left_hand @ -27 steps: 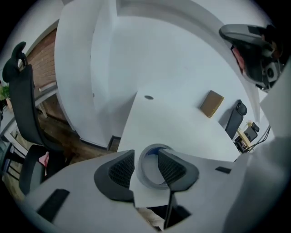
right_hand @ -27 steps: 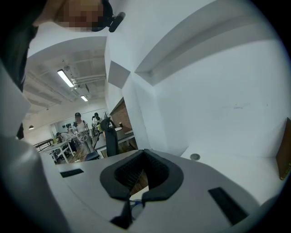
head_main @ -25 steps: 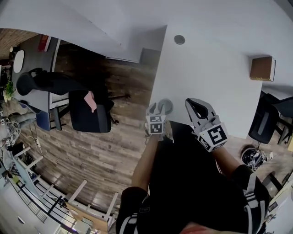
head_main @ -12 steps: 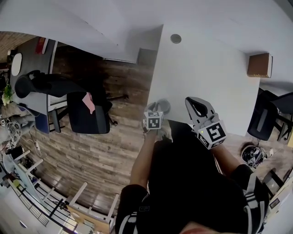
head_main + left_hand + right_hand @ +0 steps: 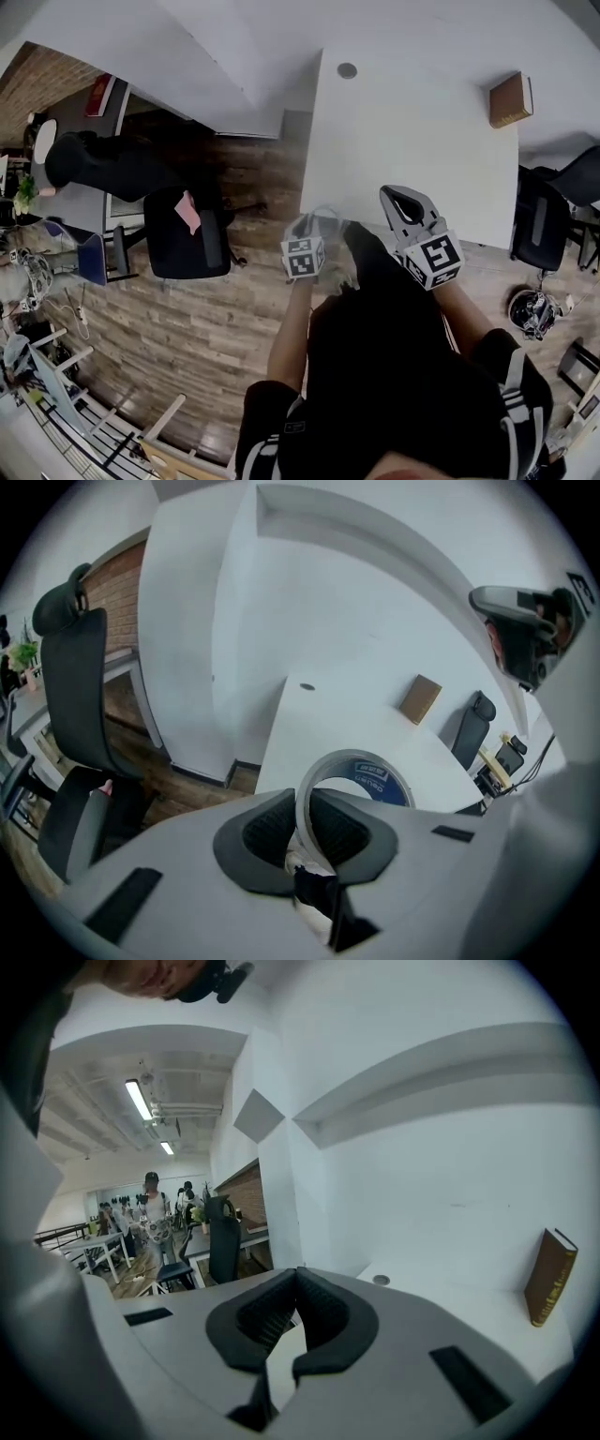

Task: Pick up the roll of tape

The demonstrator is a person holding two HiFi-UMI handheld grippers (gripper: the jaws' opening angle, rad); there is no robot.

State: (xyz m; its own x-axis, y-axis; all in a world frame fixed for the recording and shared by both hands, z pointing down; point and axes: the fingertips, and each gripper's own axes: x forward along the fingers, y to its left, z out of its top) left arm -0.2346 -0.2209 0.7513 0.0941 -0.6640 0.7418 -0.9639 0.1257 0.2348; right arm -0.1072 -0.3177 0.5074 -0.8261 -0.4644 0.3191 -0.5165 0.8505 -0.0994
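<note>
Your left gripper [image 5: 305, 808] has just been closing, and it now pinches the roll of tape [image 5: 370, 780]: one pad sits inside the ring, the other outside, and both press on the roll's wall. The roll stands on edge between the pads, with its open centre and blue core facing away from you, over the near edge of the white table [image 5: 412, 141]. Its underside is hidden behind the jaws, so you cannot see for certain whether it is clear of the tabletop, though it looks raised rather than resting. Your right gripper [image 5: 298, 1283] is beside the left one, pointing out across the table. Its pads are pressed together at the tips with nothing between them, so it has no part in this. The grasp looks made, so the step in hand is the lift. From here, hold the squeeze firm and bring the roll straight up, away from the table edge. Only one side of the ring is held, so the free side could swing or twist in the pads if you jerk or tip your wrist.
</note>
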